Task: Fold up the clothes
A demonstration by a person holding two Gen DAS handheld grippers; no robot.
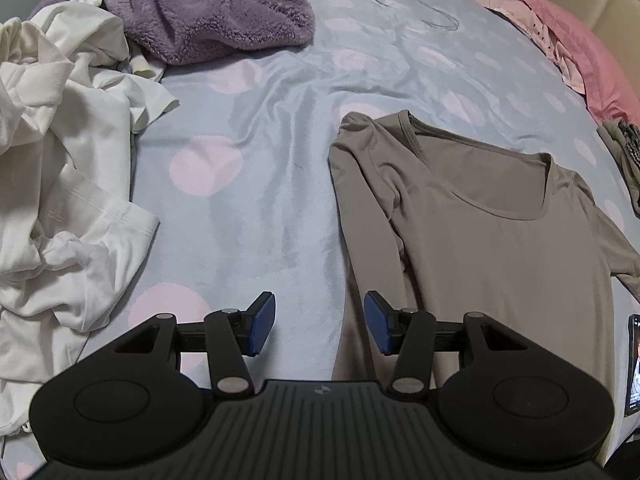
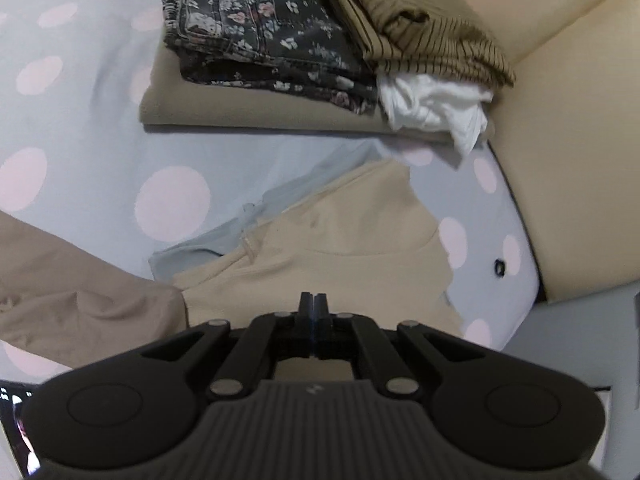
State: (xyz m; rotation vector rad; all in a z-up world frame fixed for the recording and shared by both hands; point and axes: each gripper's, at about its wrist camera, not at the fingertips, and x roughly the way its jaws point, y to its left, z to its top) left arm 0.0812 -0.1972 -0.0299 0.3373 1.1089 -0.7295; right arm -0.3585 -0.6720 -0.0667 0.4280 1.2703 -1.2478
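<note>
My left tongs are hanging open and empty over the bed, the taupe shirt lying flat just ahead to their right. Only my right tongs, pressed closed on nothing, are seeing the folded stack ahead, with the shirt's sleeve beside them at left.

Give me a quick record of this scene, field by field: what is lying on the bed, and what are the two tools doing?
surface: polka-dot bedsheet
garment laid flat: taupe long-sleeve top
unfolded heap: white clothes, purple fleece
folded stack: floral jeans, striped olive garment
left tool: open, empty, above the top's edge
right tool: shut, over a beige garment
</note>
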